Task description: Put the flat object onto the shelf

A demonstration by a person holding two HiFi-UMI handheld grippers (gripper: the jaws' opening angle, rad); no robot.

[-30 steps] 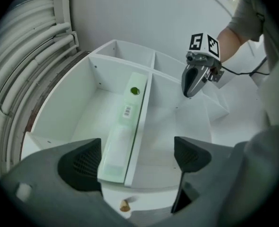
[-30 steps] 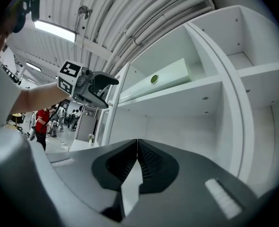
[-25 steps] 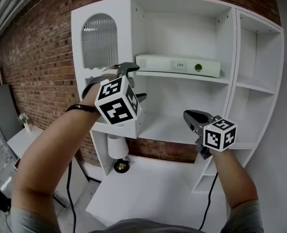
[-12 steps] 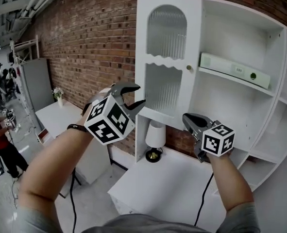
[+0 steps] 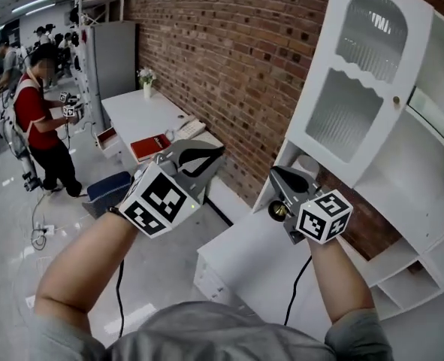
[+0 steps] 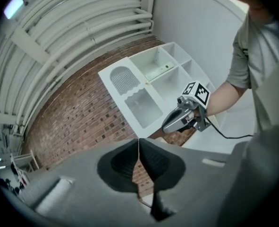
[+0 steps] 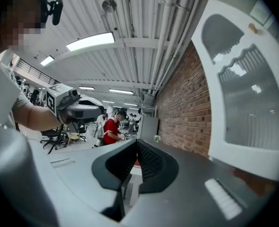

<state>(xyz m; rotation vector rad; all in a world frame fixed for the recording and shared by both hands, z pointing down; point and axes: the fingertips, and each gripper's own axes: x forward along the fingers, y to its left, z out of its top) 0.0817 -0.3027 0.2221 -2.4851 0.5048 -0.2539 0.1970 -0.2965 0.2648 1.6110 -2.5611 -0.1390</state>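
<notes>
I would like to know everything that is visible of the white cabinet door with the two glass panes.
The cabinet door is tall, white and smooth, like painted wood. Its upper pane is arched and made of ribbed glass. A wavy white band parts it from the lower pane, which is also ribbed and cloudy. A small round knob sits at its right edge. The door stands before the brick wall, left of the open shelves. Nothing is seen touching its face.

Brick wall [image 5: 229, 59] ahead, white shelf unit [image 5: 357, 104] at right, open floor [image 5: 4, 277] at left, person [image 5: 34, 119] beyond.
</notes>
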